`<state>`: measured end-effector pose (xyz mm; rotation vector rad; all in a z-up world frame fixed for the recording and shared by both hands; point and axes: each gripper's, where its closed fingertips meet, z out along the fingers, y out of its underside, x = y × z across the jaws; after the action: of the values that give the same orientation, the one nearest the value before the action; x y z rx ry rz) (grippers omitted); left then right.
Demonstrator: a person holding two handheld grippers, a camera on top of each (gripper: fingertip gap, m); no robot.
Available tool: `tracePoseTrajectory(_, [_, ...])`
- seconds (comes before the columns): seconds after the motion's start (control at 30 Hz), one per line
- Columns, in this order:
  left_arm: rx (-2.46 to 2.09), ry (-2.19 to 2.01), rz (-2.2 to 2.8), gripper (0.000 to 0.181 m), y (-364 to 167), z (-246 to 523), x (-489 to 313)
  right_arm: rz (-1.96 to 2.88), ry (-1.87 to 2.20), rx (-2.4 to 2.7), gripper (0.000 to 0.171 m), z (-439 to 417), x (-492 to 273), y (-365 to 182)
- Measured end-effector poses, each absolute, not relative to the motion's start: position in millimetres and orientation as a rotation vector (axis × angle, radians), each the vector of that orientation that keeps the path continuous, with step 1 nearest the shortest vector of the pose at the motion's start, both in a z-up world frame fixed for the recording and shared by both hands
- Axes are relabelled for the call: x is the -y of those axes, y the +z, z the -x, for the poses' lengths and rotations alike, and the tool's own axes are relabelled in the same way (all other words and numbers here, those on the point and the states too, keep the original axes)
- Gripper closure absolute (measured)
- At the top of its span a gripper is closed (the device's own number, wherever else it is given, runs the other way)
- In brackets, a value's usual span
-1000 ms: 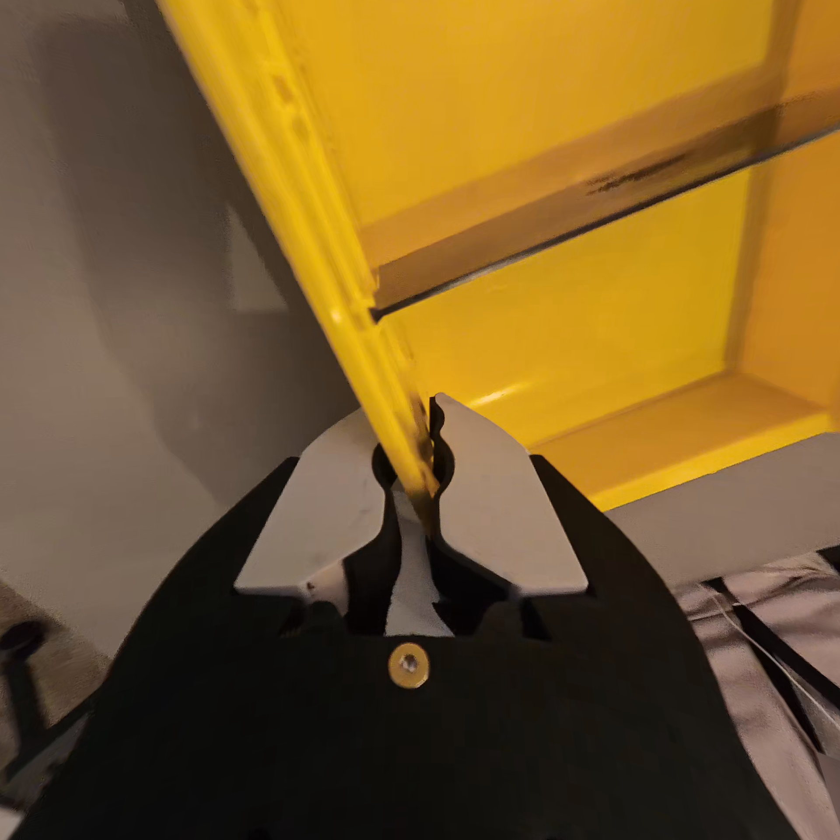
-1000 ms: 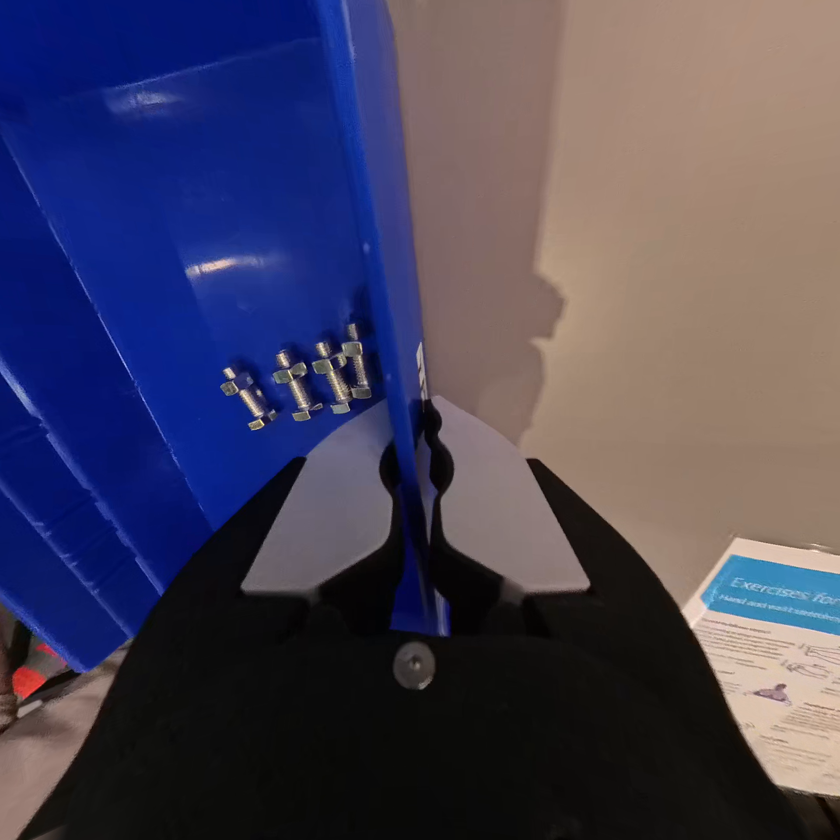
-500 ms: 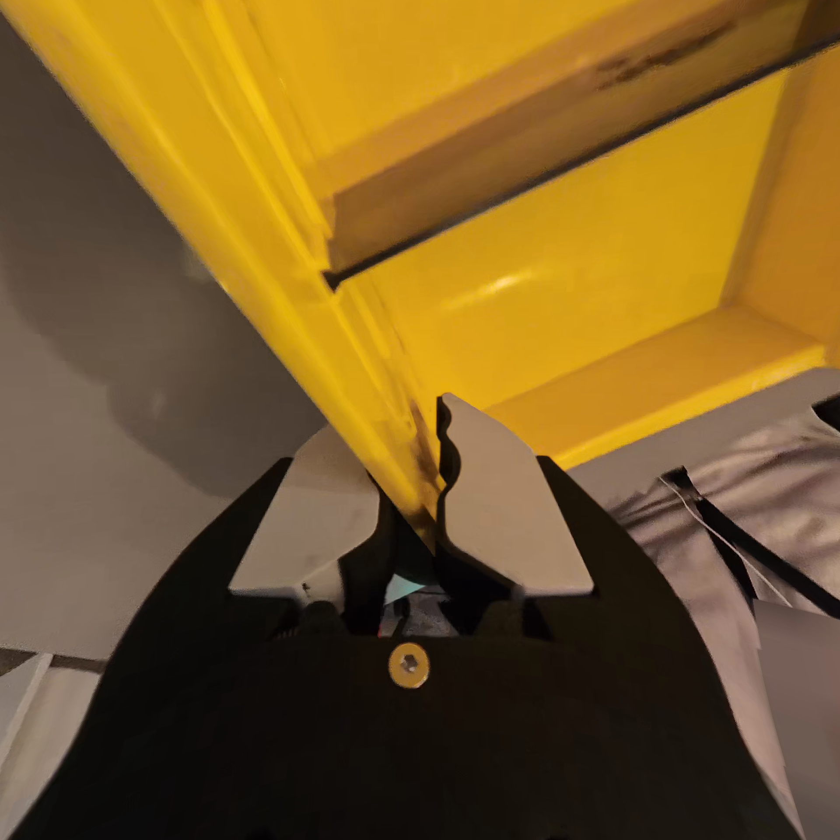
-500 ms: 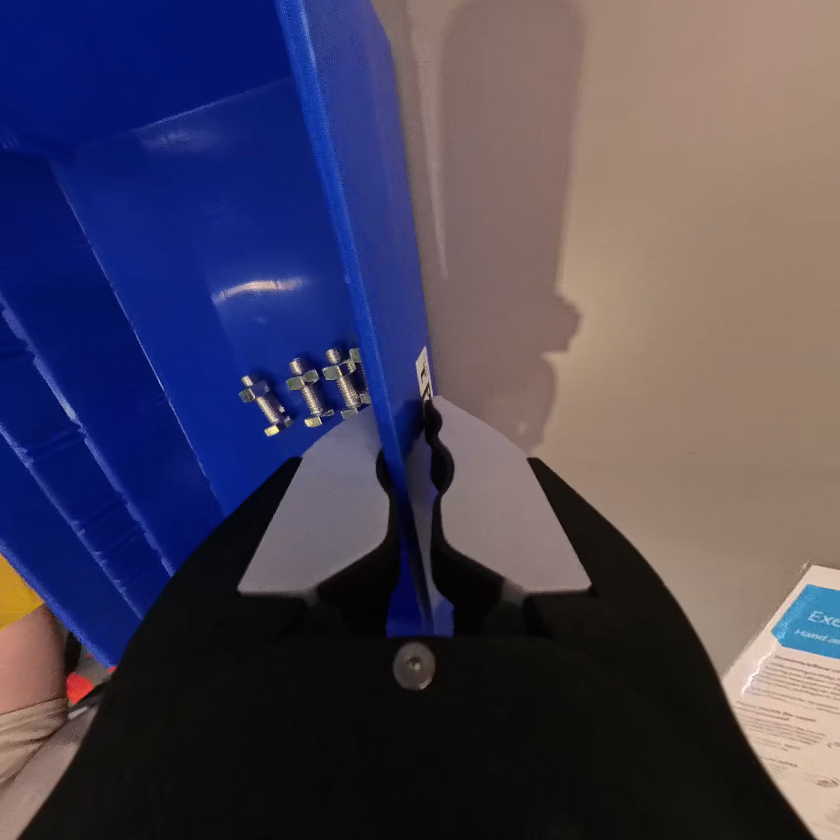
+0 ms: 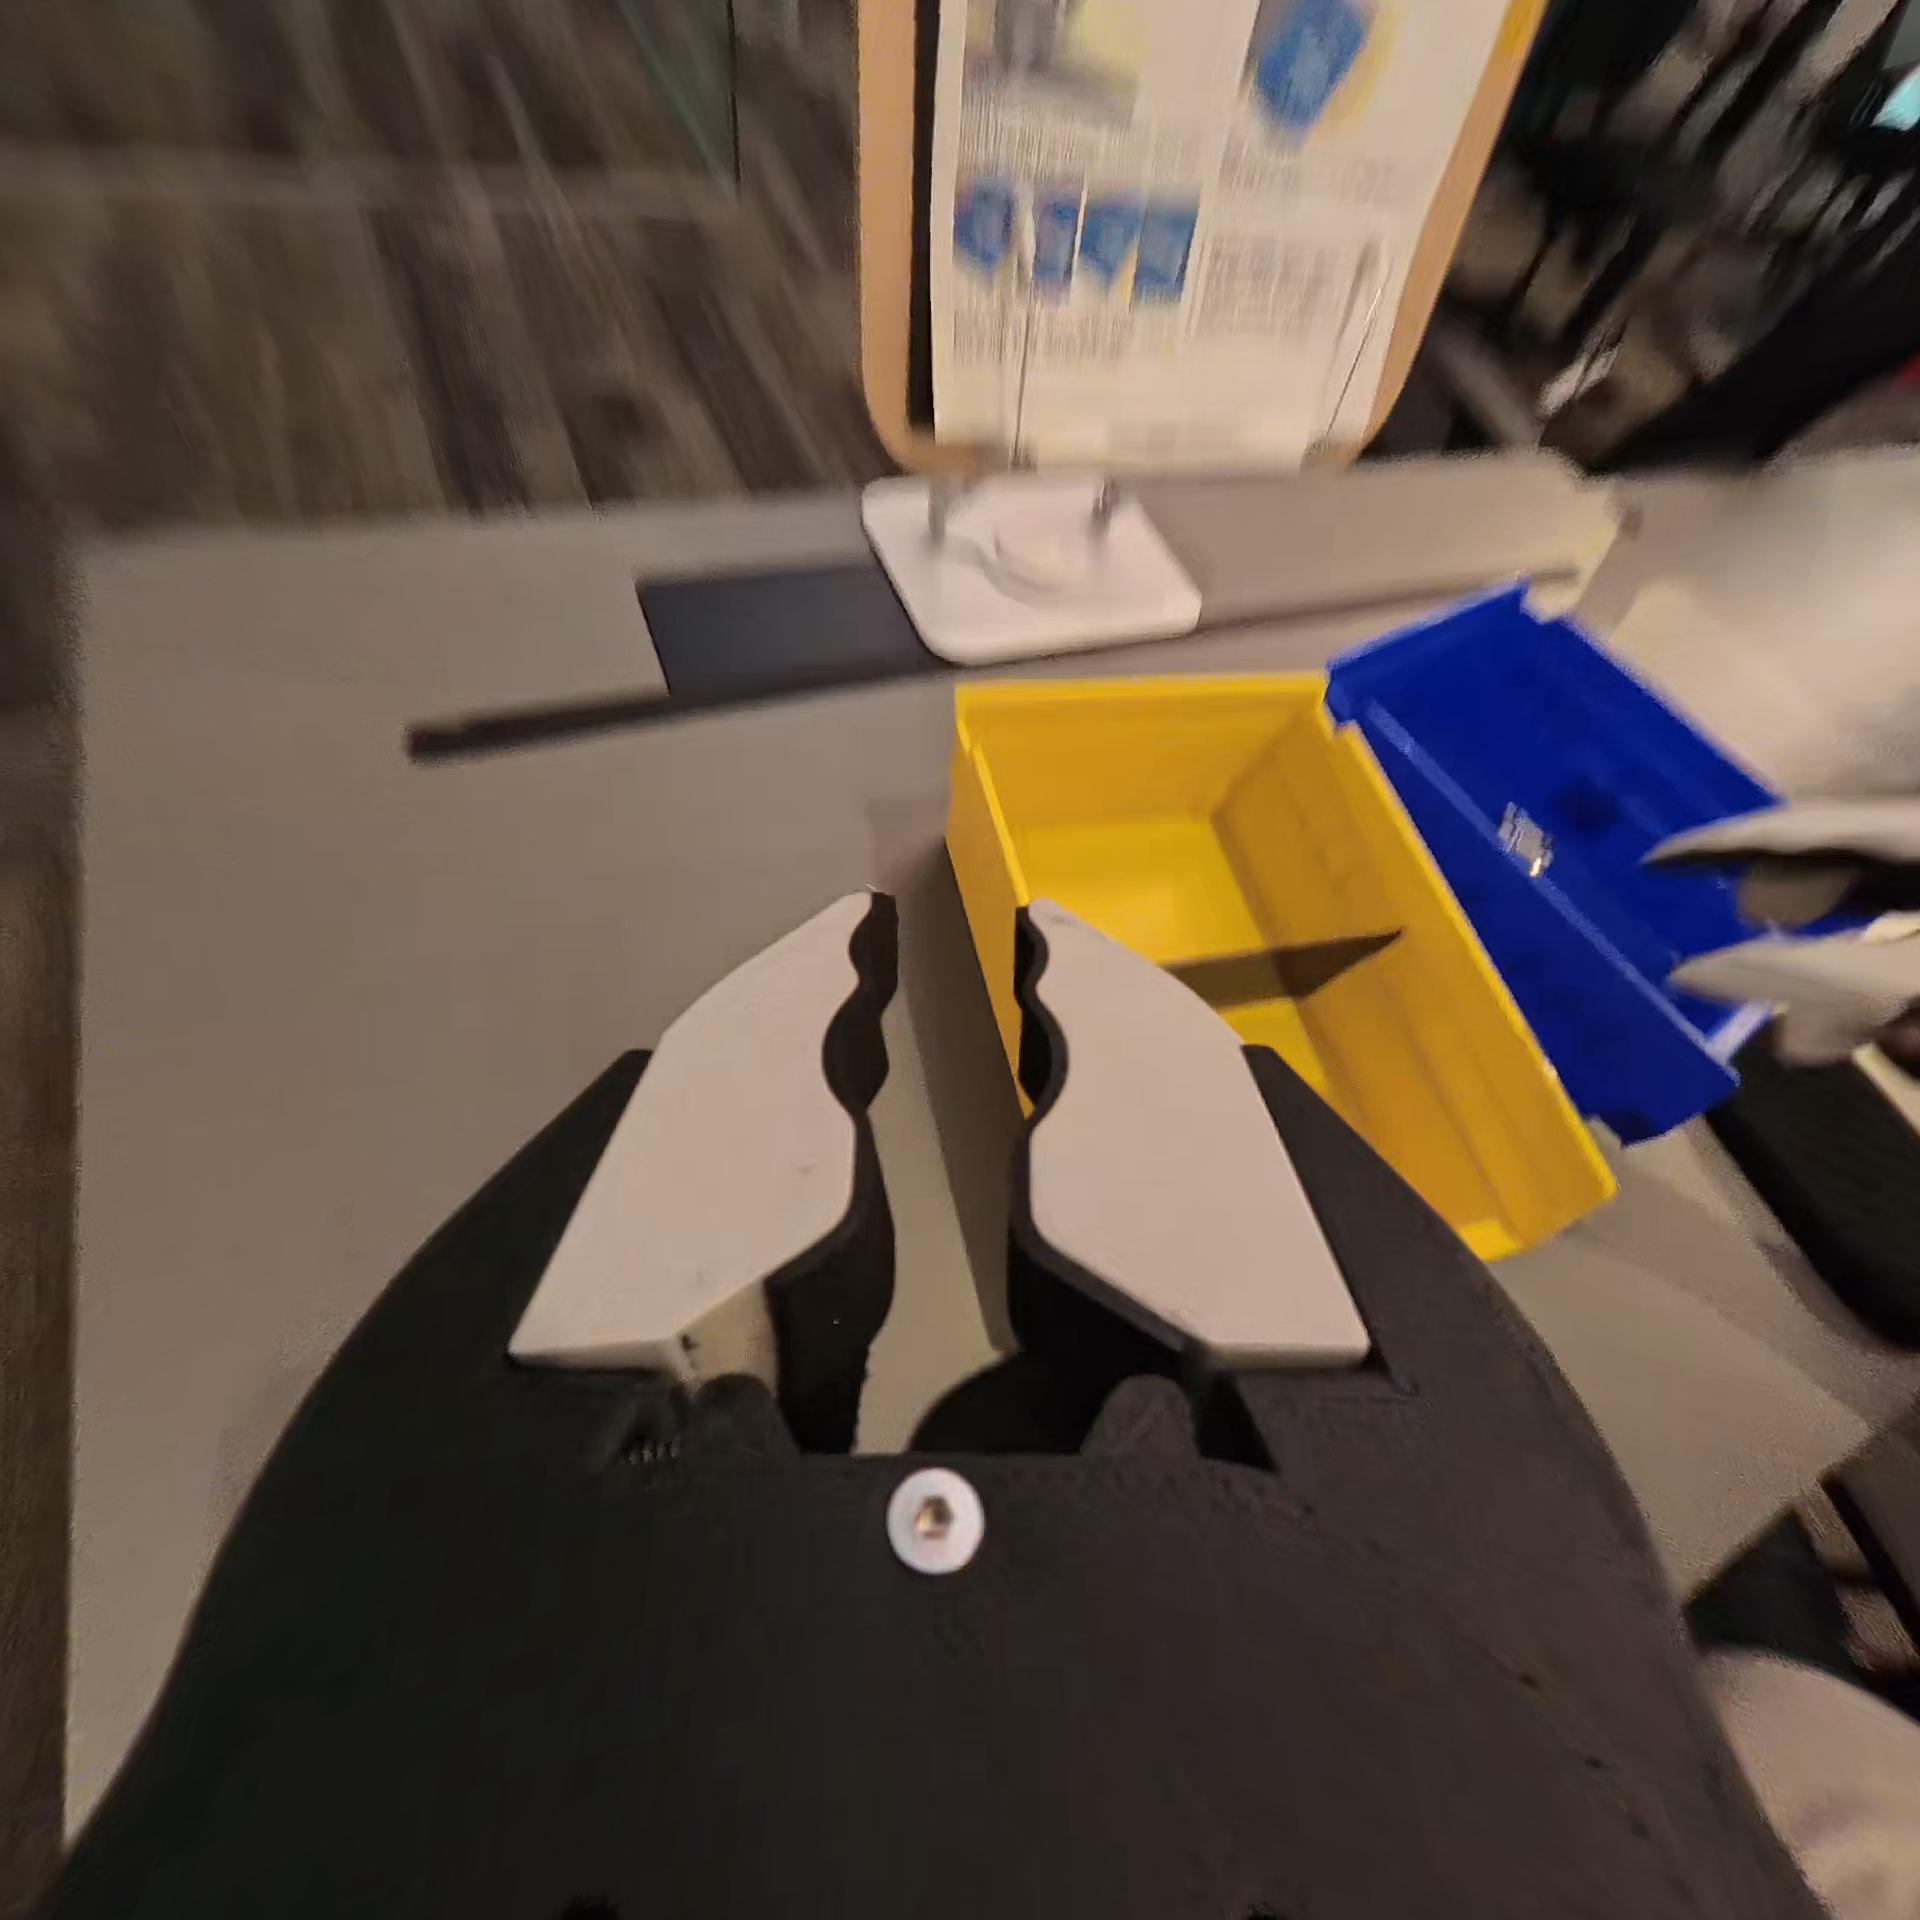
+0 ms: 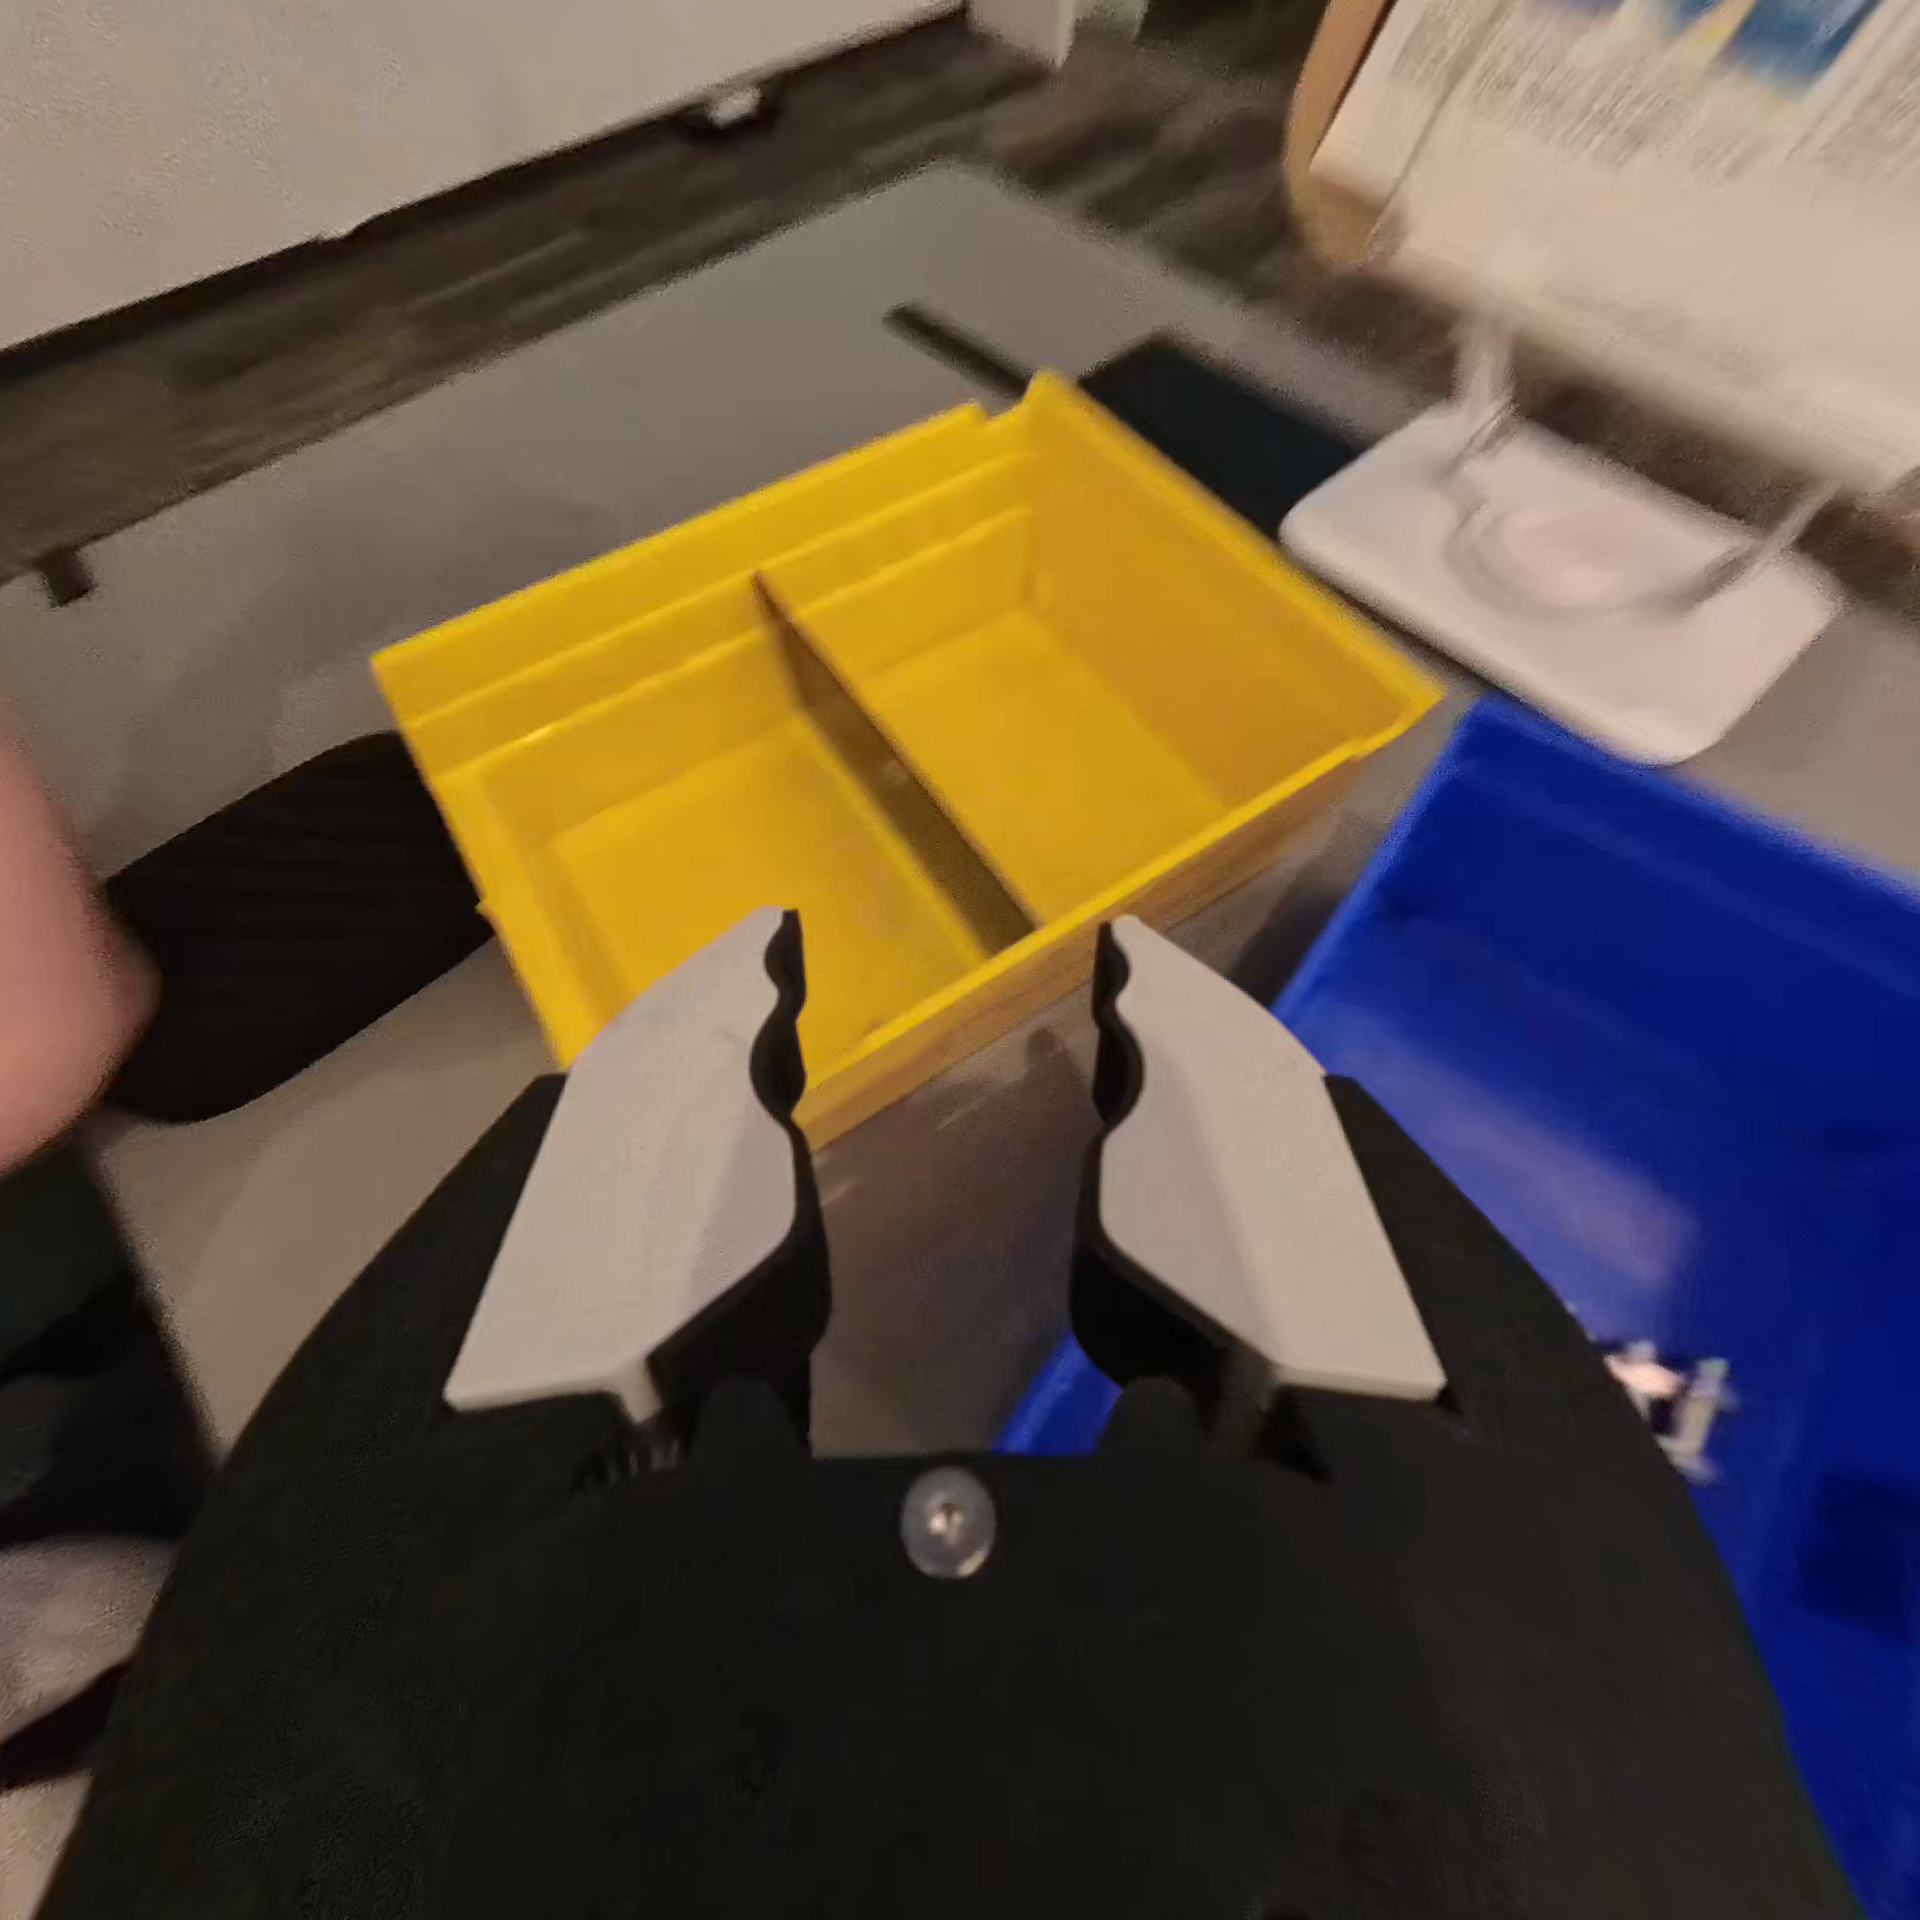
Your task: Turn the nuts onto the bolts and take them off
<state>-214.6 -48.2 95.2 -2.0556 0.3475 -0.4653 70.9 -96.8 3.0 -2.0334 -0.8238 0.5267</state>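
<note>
- A printed sheet (image 5: 1143, 218) in a rounded wooden frame stands on a white base (image 5: 1039, 582) at 12 o'clock in the left wrist view. It carries blue panels and blocks of small print, all smeared by blur; nothing on it can be made out.
- The same sheet (image 6: 1621, 94) shows at 1 o'clock in the right wrist view, again too blurred to read.
- No lettering, number or brand mark shows on the yellow bin (image 6: 665, 582) or the blue bin (image 6: 1621, 1039).
</note>
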Motion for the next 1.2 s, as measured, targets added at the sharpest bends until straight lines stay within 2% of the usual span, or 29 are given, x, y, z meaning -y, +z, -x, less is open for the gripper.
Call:
tracePoseTrajectory(0.03, [-0.344, -0.464, 1.967, 0.161, 112.0, 217.9, 56.0, 2.143, 0.571, 0.819, 0.117, -63.9, 100.7, -15.5])
tracePoseTrajectory(0.17, [-0.386, -0.454, 1.785, 0.164, 141.2, 215.9, 87.6, 2.417, 0.654, 0.707, 0.116, -57.9, 101.7, -59.5])
tracePoseTrajectory(0.27, [-0.385, -0.405, 1.788, 0.152, 144.1, 215.5, 94.2, 2.535, 0.733, 0.565, 0.112, -48.9, 99.2, -67.4])
tracePoseTrajectory(0.33, [-0.403, -0.427, 1.780, 0.151, 146.5, 208.7, 95.8, 2.631, 0.635, 0.540, 0.113, -49.2, 97.2, -78.2])
tracePoseTrajectory(0.63, [-0.533, -0.519, 1.768, 0.152, 147.1, 178.0, 100.7, 2.958, 0.222, 0.498, 0.144, -57.4, 74.8, -120.4])
tracePoseTrajectory(0.73, [-0.567, -0.540, 1.746, 0.152, 150.6, 169.5, 103.6, 3.009, 0.233, 0.447, 0.162, -64.9, 62.3, -121.2])
tracePoseTrajectory(0.83, [-0.597, -0.564, 1.701, 0.153, 158.6, 158.4, 108.4, 3.072, 0.320, 0.388, 0.164, -64.9, 59.5, -120.7])
tracePoseTrajectory(1.0, [-0.628, -0.631, 1.562, 0.151, 184.5, 139.2, 126.8, 3.070, 0.380, 0.480, 0.163, -53.6, 52.8, -86.7])
tracePoseTrajectory(1.2, [-0.538, -0.711, 1.362, 0.126, 222.7, 142.6, 163.0, 2.951, 0.380, 0.538, 0.163, -88.8, 48.7, 22.4])
